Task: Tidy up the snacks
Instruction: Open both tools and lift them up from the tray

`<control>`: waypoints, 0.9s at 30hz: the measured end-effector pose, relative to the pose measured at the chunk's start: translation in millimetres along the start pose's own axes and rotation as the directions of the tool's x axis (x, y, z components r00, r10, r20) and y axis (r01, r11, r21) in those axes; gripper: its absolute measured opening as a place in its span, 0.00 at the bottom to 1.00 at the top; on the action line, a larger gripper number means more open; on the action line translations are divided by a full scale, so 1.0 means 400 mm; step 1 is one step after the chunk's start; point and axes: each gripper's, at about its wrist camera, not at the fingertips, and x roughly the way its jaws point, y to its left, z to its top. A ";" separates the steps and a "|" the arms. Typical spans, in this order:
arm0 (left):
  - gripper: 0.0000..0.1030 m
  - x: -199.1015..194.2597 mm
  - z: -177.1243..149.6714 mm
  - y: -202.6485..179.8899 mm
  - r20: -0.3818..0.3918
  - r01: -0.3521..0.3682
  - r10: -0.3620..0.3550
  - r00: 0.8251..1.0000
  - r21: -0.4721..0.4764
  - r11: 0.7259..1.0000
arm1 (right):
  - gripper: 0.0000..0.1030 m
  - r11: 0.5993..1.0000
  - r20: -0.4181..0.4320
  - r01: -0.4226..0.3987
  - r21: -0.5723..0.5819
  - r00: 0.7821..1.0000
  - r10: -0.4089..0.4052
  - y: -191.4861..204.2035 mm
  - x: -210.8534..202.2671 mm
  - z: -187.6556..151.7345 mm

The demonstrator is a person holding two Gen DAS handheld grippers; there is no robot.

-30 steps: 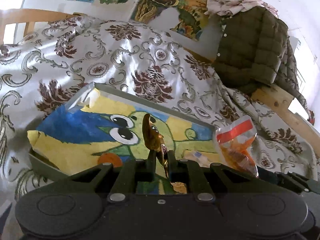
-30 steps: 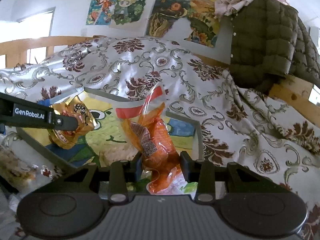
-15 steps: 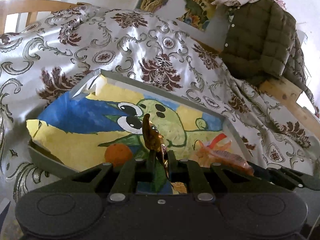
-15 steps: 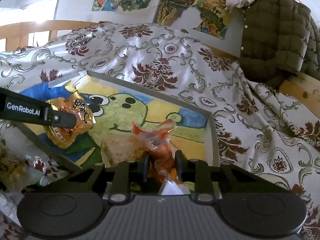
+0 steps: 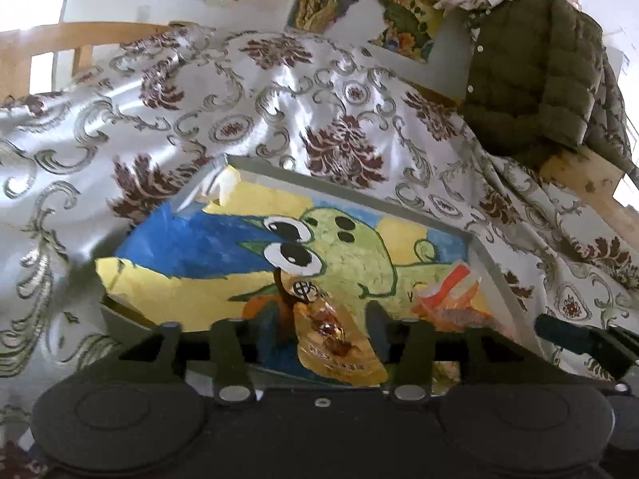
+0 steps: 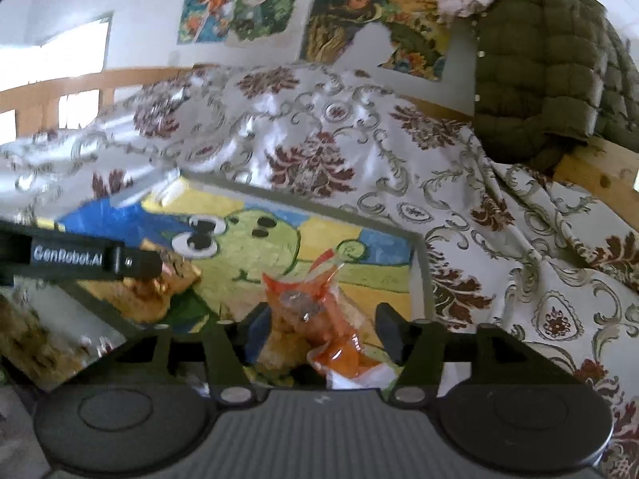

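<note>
over the tray (image 5: 485, 247), both grippers parted; only right view shows the left gripper's (image 6: 131, 265) side.

A white wall (image 6: 131, 8) is hung with posters (image 6: 239, 4). A wooden rail (image 5: 80, 36) is draped with a patterned cloth (image 5: 279, 99). A quilted jacket (image 5: 531, 76) is hung at right.

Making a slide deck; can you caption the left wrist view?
Left hand-held gripper, jaws just opened, releases a golden snack packet over the frog-painted tray.
</note>
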 end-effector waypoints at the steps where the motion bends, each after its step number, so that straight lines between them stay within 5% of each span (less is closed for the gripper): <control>1: 0.58 -0.009 0.003 0.001 0.009 -0.003 0.003 1.000 -0.004 1.000 | 0.68 1.000 0.007 0.000 0.017 1.000 0.000 -0.007 -0.009 0.005; 10: 0.98 -0.133 0.025 -0.018 0.132 -0.054 0.051 0.990 0.016 0.998 | 0.89 0.991 0.111 0.039 0.131 0.992 -0.054 -0.069 -0.129 0.039; 13: 0.99 -0.182 0.027 -0.035 0.182 -0.057 0.049 0.982 0.042 0.997 | 0.99 0.989 0.179 0.058 0.133 0.980 -0.081 -0.075 -0.176 0.049; 17: 0.99 -0.235 0.018 -0.049 0.215 -0.096 0.080 0.973 0.065 0.993 | 1.00 0.986 0.249 0.081 0.144 0.962 -0.115 -0.076 -0.232 0.055; 27: 0.99 -0.338 -0.030 -0.062 0.258 -0.136 0.113 0.959 0.072 0.988 | 1.00 0.976 0.248 0.086 0.198 0.959 -0.134 -0.078 -0.344 0.011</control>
